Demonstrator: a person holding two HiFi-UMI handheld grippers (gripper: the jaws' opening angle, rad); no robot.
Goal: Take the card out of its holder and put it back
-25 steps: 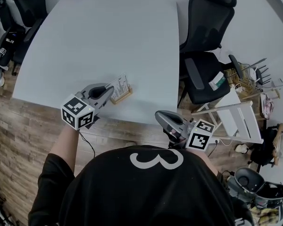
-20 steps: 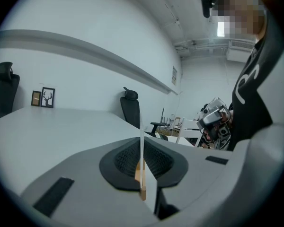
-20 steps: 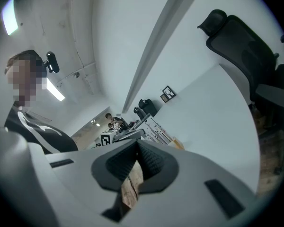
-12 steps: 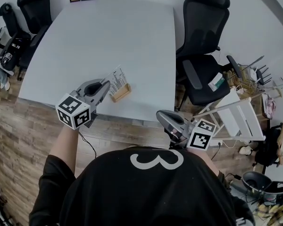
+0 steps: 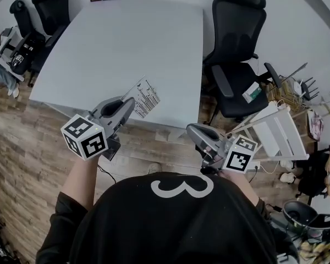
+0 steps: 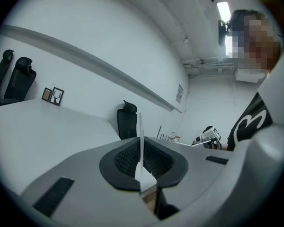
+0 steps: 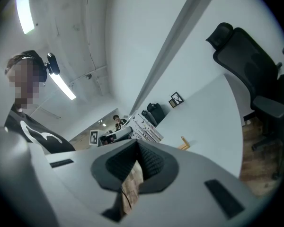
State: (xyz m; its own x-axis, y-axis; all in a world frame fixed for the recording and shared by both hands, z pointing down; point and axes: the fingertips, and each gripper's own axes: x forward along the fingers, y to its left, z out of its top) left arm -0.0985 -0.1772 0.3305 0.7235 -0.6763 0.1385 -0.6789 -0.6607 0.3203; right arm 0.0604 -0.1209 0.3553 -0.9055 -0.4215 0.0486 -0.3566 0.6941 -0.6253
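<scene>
Left gripper (image 5: 131,104): my fingers clamp the card (image 5: 144,95), held above the surface's (image 5: 126,43) near edge.
Right gripper (image 5: 191,130): fingers together, empty.
Risk: wooden holder (image 7: 183,144) stands unsteadied; I may tip it reinserting.

Smooth matt grey plastic on the left gripper (image 5: 130,103) shell; black, finely ribbed rubbery pads (image 6: 157,159) inside. Between them, thin white card (image 6: 141,141), matt paper. Beyond the tips, smooth matt pale table (image 5: 126,43). Beneath, wood-grain plank floor (image 5: 22,142), low sheen.
</scene>
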